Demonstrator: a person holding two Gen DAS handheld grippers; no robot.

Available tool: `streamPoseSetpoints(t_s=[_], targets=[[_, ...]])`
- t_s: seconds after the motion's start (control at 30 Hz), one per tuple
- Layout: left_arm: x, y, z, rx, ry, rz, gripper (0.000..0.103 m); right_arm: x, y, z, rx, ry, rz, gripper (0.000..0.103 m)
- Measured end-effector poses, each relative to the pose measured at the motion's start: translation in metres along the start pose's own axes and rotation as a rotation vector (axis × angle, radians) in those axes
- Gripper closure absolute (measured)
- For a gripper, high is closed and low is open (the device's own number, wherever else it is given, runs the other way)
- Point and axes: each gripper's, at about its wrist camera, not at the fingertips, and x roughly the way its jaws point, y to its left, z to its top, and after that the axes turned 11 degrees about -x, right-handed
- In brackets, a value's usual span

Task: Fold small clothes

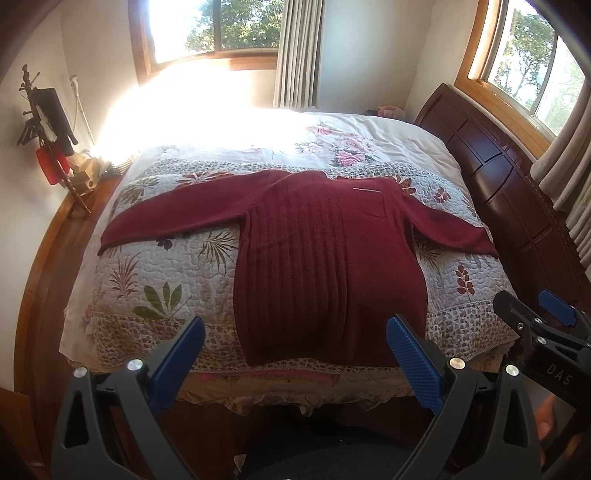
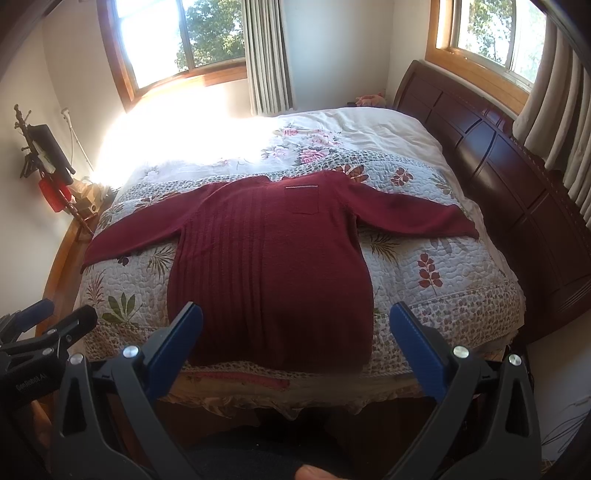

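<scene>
— So, where's our sweater point(image 1: 325, 251)?
— Flat on the quilt point(image 1: 155, 280), sleeves spread, hem at the near edge.
— Our left gripper point(image 1: 295, 354) and right gripper point(image 2: 295, 339)?
— Both spread apart, empty, hovering short of it.

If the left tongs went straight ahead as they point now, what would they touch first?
Most likely the maroon sweater lying flat on the quilt; its hem sits between the open left tongs. Depth is uncertain.

Sun through the far window point(image 1: 207, 33) blows out the bed's point(image 1: 424, 147) far-left corner — fisheye edges curve, dark
</scene>
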Motion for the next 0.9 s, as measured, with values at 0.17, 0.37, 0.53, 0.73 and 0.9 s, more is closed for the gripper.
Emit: streamPoseSetpoints(t_s=[0.17, 0.37, 0.53, 0.73, 0.9], targets=[[0.0001, 0.0003, 0.0003, 0.001, -0.001, 0.001, 0.004, 0.0002, -0.0008, -0.0003, 0.000, 0.001, 0.000, 0.003], [0.0013, -0.0004, 0.0035, 0.002, -0.001, 0.003, 0.004, 0.0027, -0.0015, -0.0013, 0.003, 0.005, 0.001, 0.003], [0.0012, -0.0003, 0.0033, 0.003, -0.002, 0.003, 0.004, 0.0028, -0.0016, -0.0014, 0.003, 0.006, 0.000, 0.003], [0.0018, -0.0003, 0.0056, 0.003, -0.004, 0.006, 0.004, 0.0031, -0.0024, -0.0012, 0.002, 0.006, 0.001, 0.003], [0.0023, -0.0002, 0.0072, 0.003, -0.004, 0.007, 0.004, 0.0029, -0.0027, -0.0010, 0.002, 0.007, 0.003, 0.003]])
